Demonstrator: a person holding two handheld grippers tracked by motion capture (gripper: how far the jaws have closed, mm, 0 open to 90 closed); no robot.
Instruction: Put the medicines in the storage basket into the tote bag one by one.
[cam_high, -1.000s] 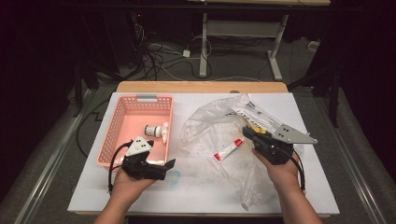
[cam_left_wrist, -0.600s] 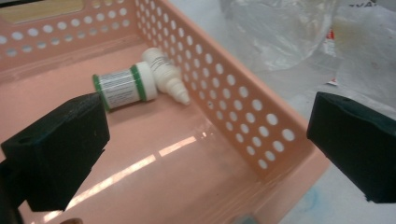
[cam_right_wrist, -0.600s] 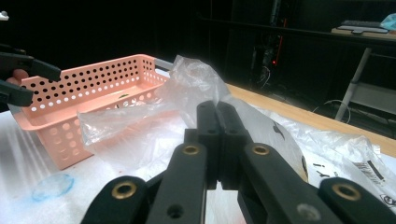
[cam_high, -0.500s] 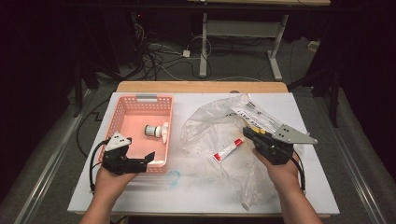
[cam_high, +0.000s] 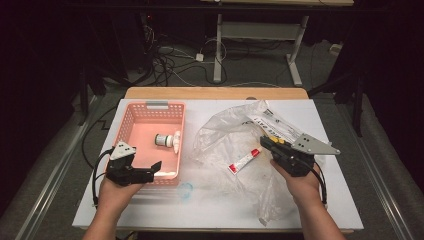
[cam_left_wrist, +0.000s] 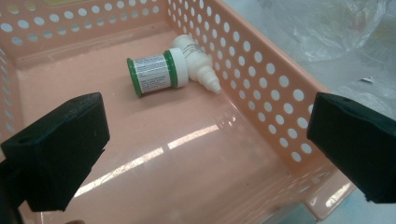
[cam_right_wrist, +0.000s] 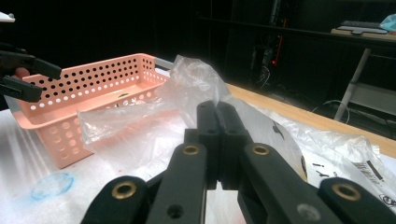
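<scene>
1. The left gripper (cam_high: 150, 171) is hanging over the near end of the pink basket (cam_high: 131, 120), with its jaws standing wide apart and holding nothing.
2. A small jar with a green lid (cam_left_wrist: 154, 74) is lying on its side in the basket, touching a white dropper bottle (cam_left_wrist: 196, 60).
3. The right gripper (cam_high: 267, 143) is pinching the clear plastic bag (cam_high: 220, 135), its jaws pressed together on it.
4. A red and white tube (cam_high: 243, 161) is lying in the bag, just beside the right gripper.

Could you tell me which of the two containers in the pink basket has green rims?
The squat jar lying on its side; the dropper bottle beside it is all white.
</scene>
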